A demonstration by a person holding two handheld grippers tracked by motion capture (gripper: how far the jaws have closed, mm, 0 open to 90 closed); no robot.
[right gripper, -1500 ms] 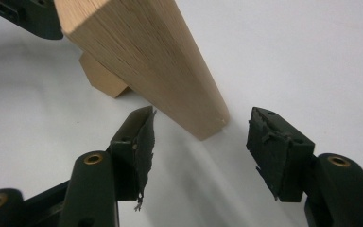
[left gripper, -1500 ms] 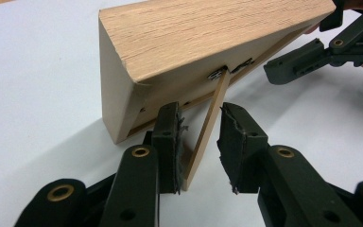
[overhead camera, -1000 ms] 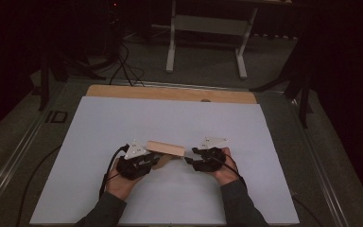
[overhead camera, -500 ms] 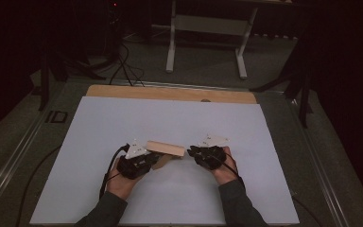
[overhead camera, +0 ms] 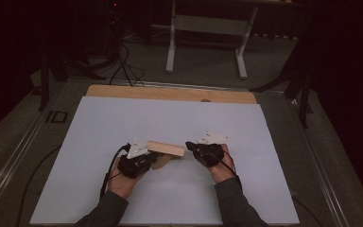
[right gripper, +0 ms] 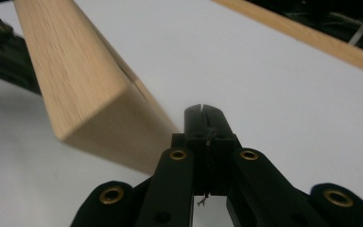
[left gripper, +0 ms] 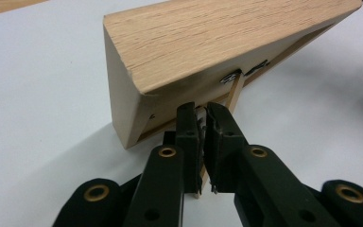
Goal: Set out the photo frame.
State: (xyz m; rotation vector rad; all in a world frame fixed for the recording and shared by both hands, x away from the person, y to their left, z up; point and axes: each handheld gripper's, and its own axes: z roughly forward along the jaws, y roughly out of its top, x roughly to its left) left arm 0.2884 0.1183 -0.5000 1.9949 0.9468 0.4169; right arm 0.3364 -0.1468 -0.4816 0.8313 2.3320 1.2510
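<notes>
Now, left gripper (left gripper: 203,118): its jaws have just been closing and they pinch a thin wooden strip (left gripper: 236,92) on the underside of the wooden box (left gripper: 208,42); only a narrow gap stays between them.
Right gripper (right gripper: 203,111): its jaws have just been closing and now press flat on each other, with nothing between them; the tips stand just beside the end of the box (right gripper: 75,80), and I cannot tell if they touch it.
Wooden box: light oak with clear grain, long and narrow, tilted, one long edge raised over the white table sheet (overhead camera: 170,118).
Place: in the high view the box (overhead camera: 166,148) lies between the left gripper (overhead camera: 144,158) and the right gripper (overhead camera: 191,147), on the near half of the sheet.
Left gripper view: it shows the hollow underside with small metal fittings (left gripper: 231,77).
Right gripper view: it shows the closed, plain outer faces of the box.
</notes>
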